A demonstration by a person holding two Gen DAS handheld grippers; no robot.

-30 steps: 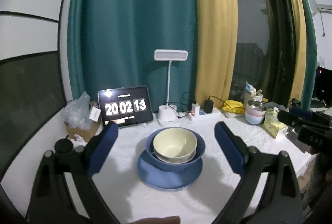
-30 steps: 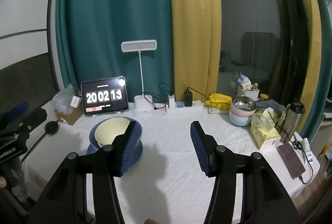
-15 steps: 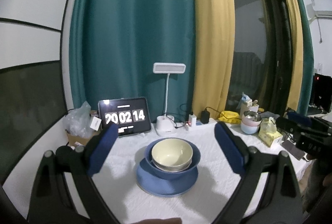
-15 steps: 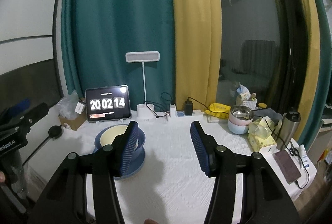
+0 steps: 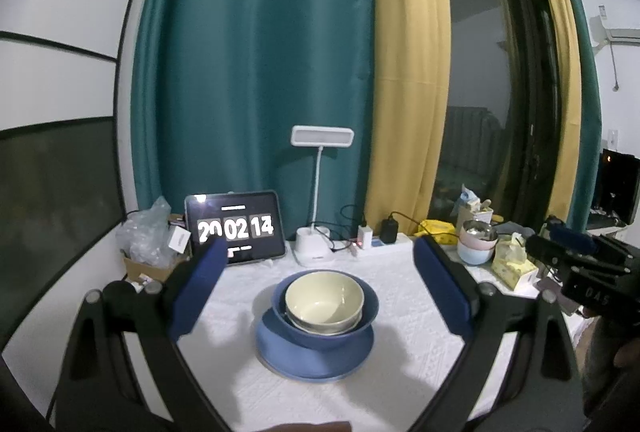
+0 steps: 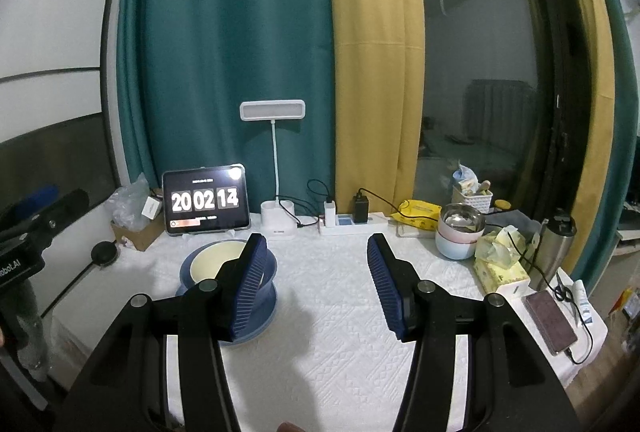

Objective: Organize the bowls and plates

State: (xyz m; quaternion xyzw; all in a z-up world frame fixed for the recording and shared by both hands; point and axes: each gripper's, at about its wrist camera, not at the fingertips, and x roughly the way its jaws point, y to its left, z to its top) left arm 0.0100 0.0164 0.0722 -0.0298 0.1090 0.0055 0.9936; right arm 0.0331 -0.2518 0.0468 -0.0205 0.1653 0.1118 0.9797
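Observation:
A cream bowl (image 5: 324, 302) sits inside a blue bowl (image 5: 370, 312), which stands on a blue plate (image 5: 312, 362) on the white tablecloth. My left gripper (image 5: 316, 268) is open and empty, held back from the stack with a finger on either side of it in view. In the right wrist view the same stack (image 6: 200, 264) lies at the left, partly hidden behind my left finger. My right gripper (image 6: 316, 264) is open and empty above bare cloth to the right of the stack.
A tablet clock (image 5: 235, 230), a desk lamp (image 5: 318, 200) and a power strip (image 6: 352, 222) line the back edge. Stacked pastel bowls (image 6: 458, 232), a tissue box (image 6: 502, 266), a flask (image 6: 554, 252) and a phone (image 6: 550, 320) crowd the right side. A box with plastic bags (image 5: 146, 244) stands at the back left.
Both grippers have drawn back and tilted up from the table, so the stack looks smaller and lower. The bowls and plate have not moved. Both grippers stay open.

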